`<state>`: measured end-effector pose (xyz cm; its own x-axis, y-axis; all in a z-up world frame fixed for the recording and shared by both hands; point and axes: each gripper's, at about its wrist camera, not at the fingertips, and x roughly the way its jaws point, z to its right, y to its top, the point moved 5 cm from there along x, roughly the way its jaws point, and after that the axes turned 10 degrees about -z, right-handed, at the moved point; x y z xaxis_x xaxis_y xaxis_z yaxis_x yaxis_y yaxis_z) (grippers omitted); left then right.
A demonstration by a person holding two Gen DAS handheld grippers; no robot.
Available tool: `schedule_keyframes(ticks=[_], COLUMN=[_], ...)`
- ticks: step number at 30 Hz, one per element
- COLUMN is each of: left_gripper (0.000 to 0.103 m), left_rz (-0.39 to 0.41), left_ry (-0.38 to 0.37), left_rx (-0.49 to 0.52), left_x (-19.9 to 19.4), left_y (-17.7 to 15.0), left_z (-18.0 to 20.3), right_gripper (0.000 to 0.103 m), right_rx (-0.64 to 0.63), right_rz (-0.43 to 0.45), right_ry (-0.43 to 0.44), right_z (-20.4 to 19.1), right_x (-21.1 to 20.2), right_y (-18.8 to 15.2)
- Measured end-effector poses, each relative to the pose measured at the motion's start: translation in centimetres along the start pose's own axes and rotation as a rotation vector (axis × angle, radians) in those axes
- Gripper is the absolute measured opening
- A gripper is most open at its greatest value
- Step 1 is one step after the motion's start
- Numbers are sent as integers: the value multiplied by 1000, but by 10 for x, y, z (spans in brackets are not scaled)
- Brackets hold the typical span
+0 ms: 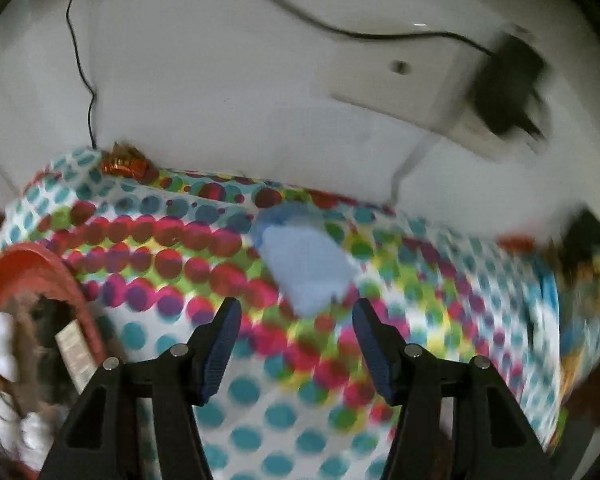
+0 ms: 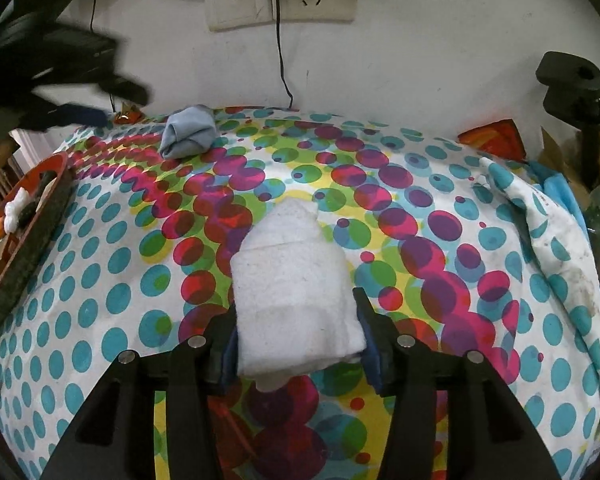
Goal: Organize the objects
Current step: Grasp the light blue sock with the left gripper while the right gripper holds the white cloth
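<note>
Orange basket [image 2: 28,216] beside dotted cloth [image 2: 112,280]

White folded cloth [image 2: 296,292] mid-table, blue-grey rolled cloth [image 2: 188,132] at far edge

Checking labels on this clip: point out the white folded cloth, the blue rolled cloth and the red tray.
white folded cloth [image 2: 292,292], right wrist view, its top face.
blue rolled cloth [image 2: 188,132], right wrist view, its middle.
red tray [image 2: 54,164], right wrist view, its rim.
</note>
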<state>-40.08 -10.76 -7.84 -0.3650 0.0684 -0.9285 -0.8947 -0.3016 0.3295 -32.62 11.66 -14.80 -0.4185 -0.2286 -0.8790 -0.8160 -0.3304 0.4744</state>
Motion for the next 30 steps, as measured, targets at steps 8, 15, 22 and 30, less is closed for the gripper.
schedule_keyframes(ticks=[8,15,22,30], left_gripper=[59,59,59,31], left_rz=[-36,-73,-35,-34], left_ry=[28,50,23,88], left_rx=[-43,-21,-1,82], left_x=[48,78,81,79], left_y=[33,27,25,22], left_z=[12,16,11,14], right_gripper=[53,54,54,54], right_rx=[-10,-9,-12,-15], right_rz=[-4,-4,-5,-6], right_ry=[4,13,8,2], right_z=[-4,-4,-3,-5], right_x=[1,1,1,1], right_y=[0,0,0,0])
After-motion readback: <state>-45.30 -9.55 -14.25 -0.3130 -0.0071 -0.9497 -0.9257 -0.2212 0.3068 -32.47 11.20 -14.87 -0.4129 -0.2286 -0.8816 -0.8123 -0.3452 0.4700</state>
